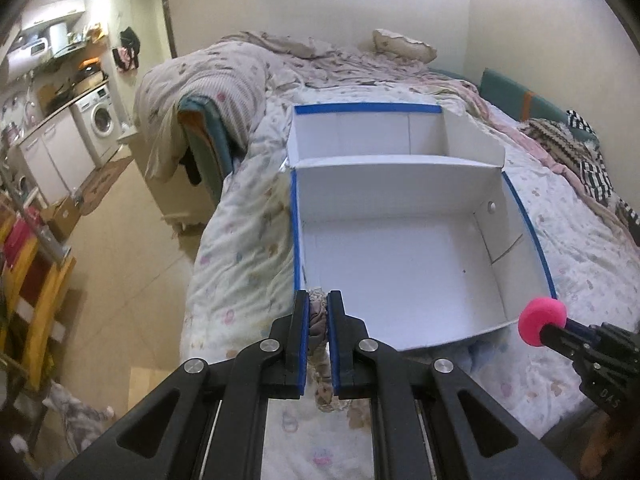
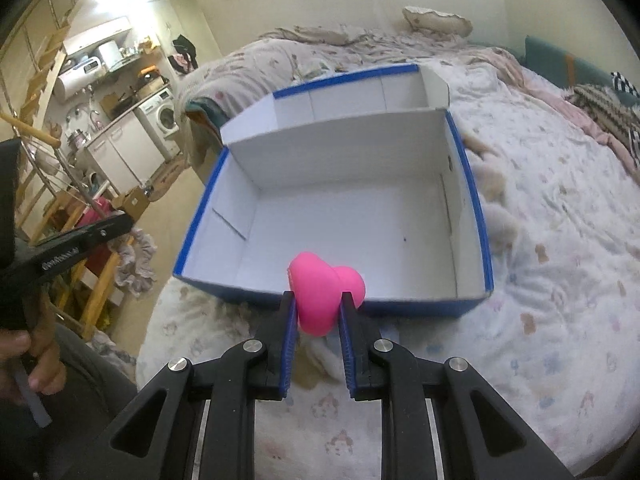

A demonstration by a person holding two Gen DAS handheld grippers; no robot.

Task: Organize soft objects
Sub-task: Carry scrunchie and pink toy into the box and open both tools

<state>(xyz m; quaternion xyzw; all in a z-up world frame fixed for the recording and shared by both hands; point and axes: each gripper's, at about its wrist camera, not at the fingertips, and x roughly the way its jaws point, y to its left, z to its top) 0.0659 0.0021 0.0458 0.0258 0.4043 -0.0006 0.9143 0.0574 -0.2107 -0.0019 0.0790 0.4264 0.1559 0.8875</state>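
Pink sponge (image 2: 325, 300), heart-shaped and squashy, sits pinched between the right gripper (image 2: 319, 304)'s tongs just short of the box (image 2: 476, 200)'s near wall, its lobes already over the rim. The box, blue outside and white inside, lies open on the bed (image 2: 540, 280) with nothing in its large compartment; a second, narrower section lies beyond the divider. The left gripper (image 1: 318, 304) hangs at the box's near left corner, its tongs clamped on a bunched grey-beige cloth (image 1: 318, 320) that trails down below them. To do this step well, I would carry the sponge forward past the near wall, lower it close to the white floor, then part the tongs gently — a squeezed sponge may spring and bounce out. The cloth should hang wholly inside the walls before its release.
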